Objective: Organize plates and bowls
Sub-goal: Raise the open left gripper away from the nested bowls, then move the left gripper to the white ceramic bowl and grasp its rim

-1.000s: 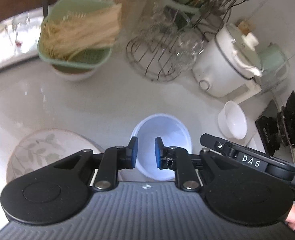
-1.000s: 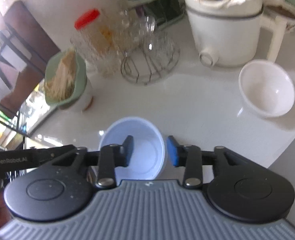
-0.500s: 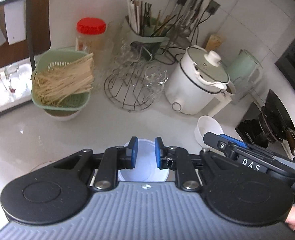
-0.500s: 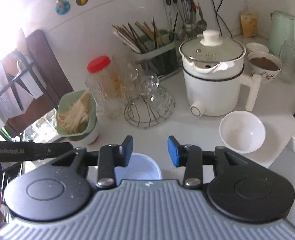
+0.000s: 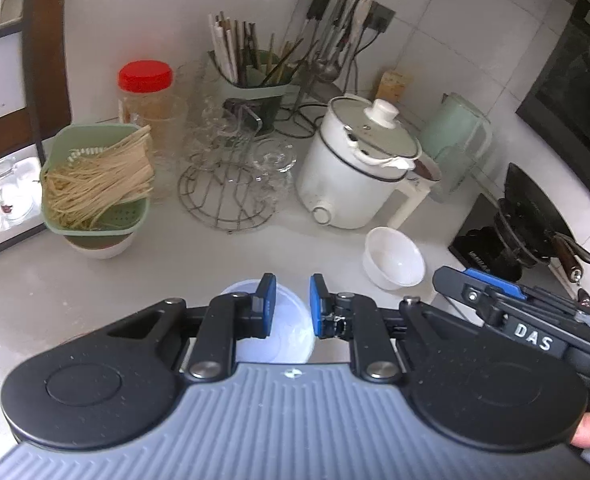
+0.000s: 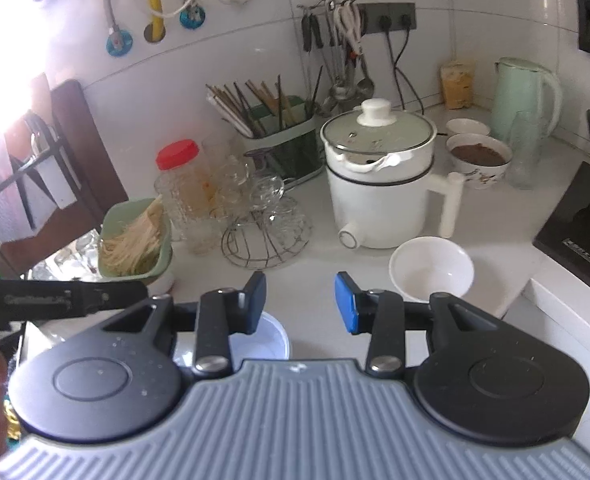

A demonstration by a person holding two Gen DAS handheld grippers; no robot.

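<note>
A pale blue plastic bowl (image 5: 285,334) stands on the white counter (image 5: 199,264), right under my left gripper (image 5: 291,304). That gripper's jaws are nearly together and hold nothing. The same blue bowl (image 6: 265,336) peeks out below the left finger of my right gripper (image 6: 299,300), which is open and empty above the counter. A white ceramic bowl (image 5: 393,258) sits empty to the right, in front of the electric pot; in the right wrist view this white bowl (image 6: 431,268) lies just beyond the right fingertip. Neither gripper touches a bowl.
At the back are a white electric pot (image 6: 379,184), a wire rack of glasses (image 6: 265,224), a green strainer of noodles (image 5: 95,184), a red-lidded jar (image 5: 147,96) and a chopstick holder (image 6: 279,136). A bowl with brown contents (image 6: 479,160), a green kettle (image 6: 523,96) and a hob (image 6: 575,232) stand at the right.
Both grippers rose and drew back from the blue bowl, and the views tilted up toward the wall. The leaf-patterned plate at lower left has left the view. Jaw openings are unchanged.
</note>
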